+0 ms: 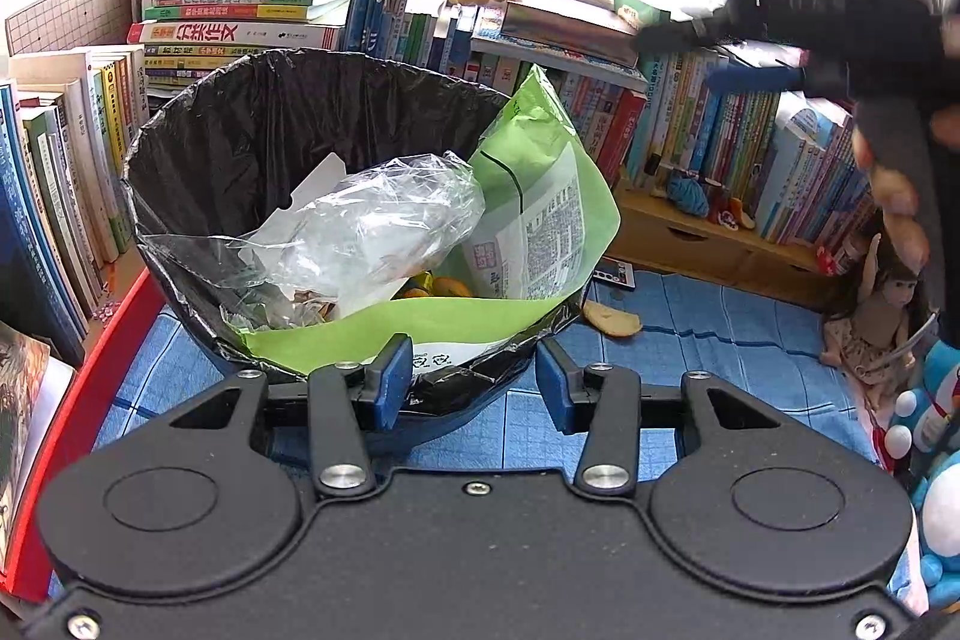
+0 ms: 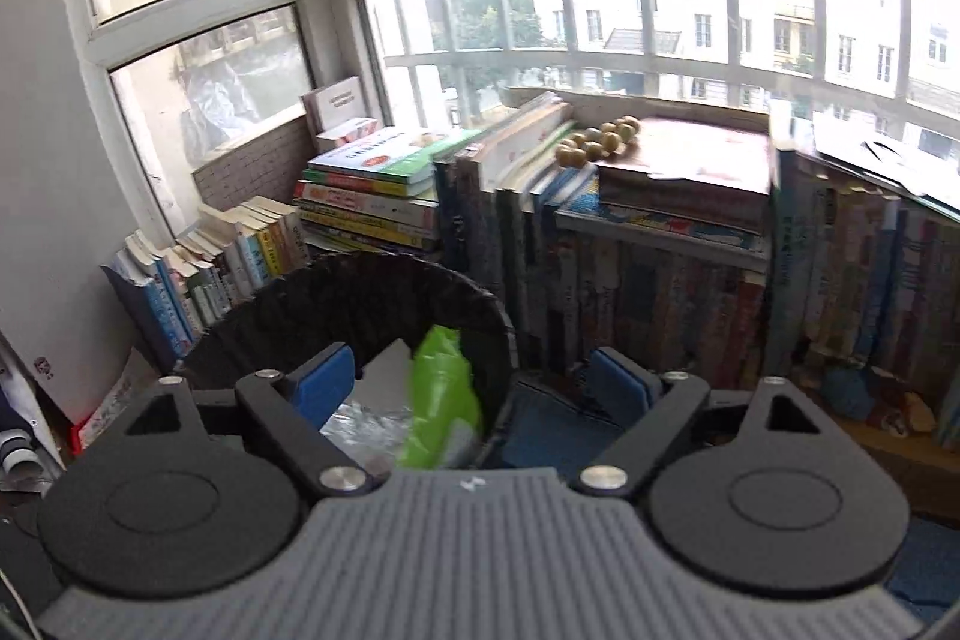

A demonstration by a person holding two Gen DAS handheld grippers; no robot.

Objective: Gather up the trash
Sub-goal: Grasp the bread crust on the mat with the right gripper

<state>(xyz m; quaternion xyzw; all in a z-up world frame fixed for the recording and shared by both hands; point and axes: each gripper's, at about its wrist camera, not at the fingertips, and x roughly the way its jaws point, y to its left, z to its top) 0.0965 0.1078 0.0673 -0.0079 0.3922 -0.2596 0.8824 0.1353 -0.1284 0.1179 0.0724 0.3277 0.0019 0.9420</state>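
Observation:
A round bin with a black liner (image 1: 252,124) stands on a blue mat. In it lie a crumpled clear plastic bag (image 1: 384,220), a large green packet (image 1: 540,196) that leans on the far rim, and some orange peel (image 1: 447,286). My left gripper (image 1: 474,385) is open just before the bin's near rim, which shows in the gap between its blue pads. My right gripper (image 1: 702,55) is held open by a hand, high above and right of the bin. The right wrist view shows the right gripper (image 2: 474,388) open and empty over the bin (image 2: 360,298) and the blurred green packet (image 2: 444,394).
A pale scrap (image 1: 612,319) lies on the blue mat (image 1: 720,340) right of the bin. Rows and stacks of books (image 1: 750,124) line the window sill behind and to the left. A doll (image 1: 876,316) and a blue plush toy (image 1: 936,436) sit at the right.

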